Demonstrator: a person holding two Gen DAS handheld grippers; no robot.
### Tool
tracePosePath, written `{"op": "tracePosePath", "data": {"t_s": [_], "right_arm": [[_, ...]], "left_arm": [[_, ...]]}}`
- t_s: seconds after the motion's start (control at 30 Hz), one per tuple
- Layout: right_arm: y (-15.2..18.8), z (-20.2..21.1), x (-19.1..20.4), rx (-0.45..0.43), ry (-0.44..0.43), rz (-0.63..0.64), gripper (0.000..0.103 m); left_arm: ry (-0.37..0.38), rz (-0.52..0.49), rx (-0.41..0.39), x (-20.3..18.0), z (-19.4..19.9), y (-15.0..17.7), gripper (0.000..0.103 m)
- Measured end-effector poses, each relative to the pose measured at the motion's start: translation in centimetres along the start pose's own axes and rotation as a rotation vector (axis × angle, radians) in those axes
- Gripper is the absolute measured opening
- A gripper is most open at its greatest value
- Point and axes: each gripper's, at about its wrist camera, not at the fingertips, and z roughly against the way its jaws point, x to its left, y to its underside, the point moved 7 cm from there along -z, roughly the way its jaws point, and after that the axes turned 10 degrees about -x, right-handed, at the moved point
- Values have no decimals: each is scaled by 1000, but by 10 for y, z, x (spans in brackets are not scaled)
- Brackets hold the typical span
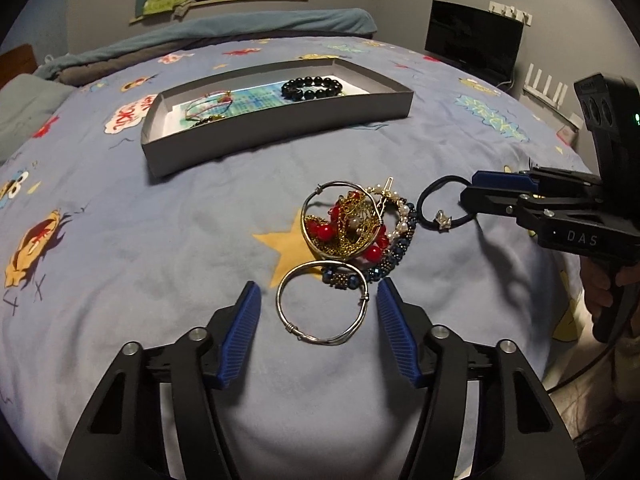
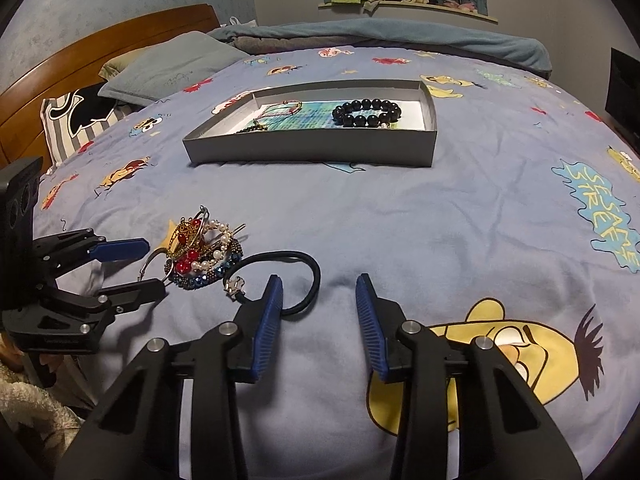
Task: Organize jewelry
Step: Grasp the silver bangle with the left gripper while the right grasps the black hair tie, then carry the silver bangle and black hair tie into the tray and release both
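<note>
Left wrist view shows us the jewelry pile [image 1: 356, 228] lying on the blue cartoon bedspread [image 1: 160, 248], a tangle of red beads, gold chain, pearls and dark blue beads inside a silver hoop. A second silver bangle [image 1: 323, 303] lies flat just nearer, touching the pile's near edge. To the right of the pile lies a black hair tie [image 1: 442, 204] with a small silver charm, its left side touching the beads.

Our left gripper [image 1: 318, 316] is spread open, its blue pads either side of the near bangle and gripping nothing. Our right gripper [image 2: 319, 308] is also open; in the right wrist view its left pad rests over the hair tie [image 2: 288, 276], which is not clamped.

Farther across the bed sits a shallow grey box [image 1: 280, 120], holding a black bead bracelet [image 1: 312, 88] at its right end and thin cord bracelets [image 1: 208, 106] at its left.

Beyond, we see a folded teal blanket [image 1: 224, 28], a pillow [image 2: 172, 68], a wooden headboard [image 2: 100, 40] and a dark monitor [image 1: 472, 36].
</note>
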Motion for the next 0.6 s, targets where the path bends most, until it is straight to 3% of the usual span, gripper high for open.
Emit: {"op": "tracePosePath", "data": {"t_s": [0.13, 0.2, 0.27, 0.37, 0.6], "right_arm": [[0, -6, 0, 7, -4, -4, 38], [0, -7, 1, 8, -5, 3, 34], [0, -8, 2, 8, -8, 8, 20], [-2, -8, 2, 4, -17, 10, 7], [-12, 1, 2, -44, -18, 24, 3]], "left_arm": [[6, -32, 0, -5, -3, 2, 53], [-3, -52, 2, -6, -4, 3, 49], [-4, -66, -2, -7, -3, 3, 49], [-8, -73, -5, -6, 0, 2, 49], [-15, -64, -45, 1, 15, -12, 49]]}}
